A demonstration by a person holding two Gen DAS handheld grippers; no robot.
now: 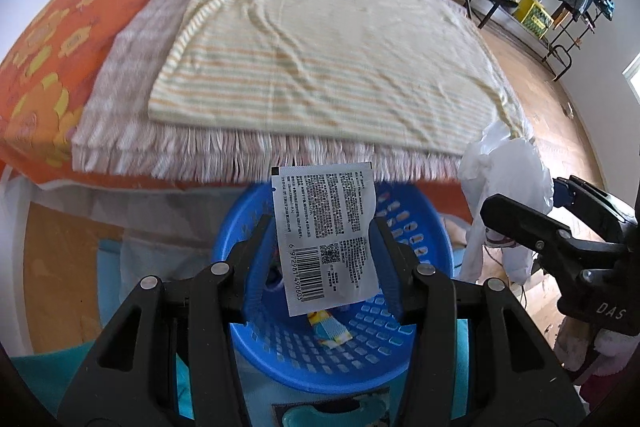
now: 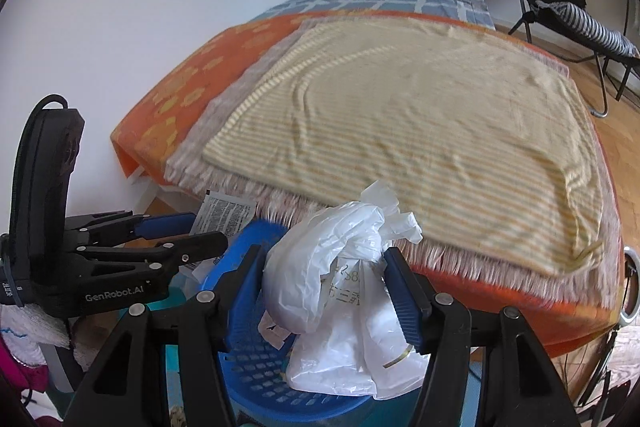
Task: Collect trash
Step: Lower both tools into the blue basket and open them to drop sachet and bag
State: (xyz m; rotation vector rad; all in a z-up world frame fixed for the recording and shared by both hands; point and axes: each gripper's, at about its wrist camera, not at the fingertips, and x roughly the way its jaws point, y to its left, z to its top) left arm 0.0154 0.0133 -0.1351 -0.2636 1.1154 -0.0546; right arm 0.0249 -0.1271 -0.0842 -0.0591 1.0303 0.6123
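A: Left wrist view, status of the left gripper (image 1: 322, 239)?

B: Clenched on a sachet (image 1: 326, 235). The printed, barcoded face is toward the camera at centre frame, with a pad on each side edge. The sachet hangs directly over the blue basket (image 1: 360, 355) in the lower centre.

A: Right gripper (image 2: 326, 287)?

B: Grasping a crumpled white bag (image 2: 340, 291), seen at lower centre of the right wrist view. Both pads press into the plastic. The bag's lower part hangs over the basket's near rim; whether it touches the mesh cannot be told.

A: Basket contents?

B: One small yellow and blue wrapper (image 1: 330, 327) lies on the mesh floor, below the sachet. A dark item sits at the far wall of the basket, partly hidden by the sachet; its type cannot be told.

A: Bed (image 1: 332, 55) surface?

B: Striped cloth across the upper half of both frames. No loose trash visible on it, though the frames are blurred.

A: Progress assessment?

B: Judged late in the cycle. Some trash is already in the basket, and two further pieces are held above it. Remaining: release both pieces so they drop inside, then check the floor at frame right for leftovers. The bag is wide and light, so it may catch on the rim
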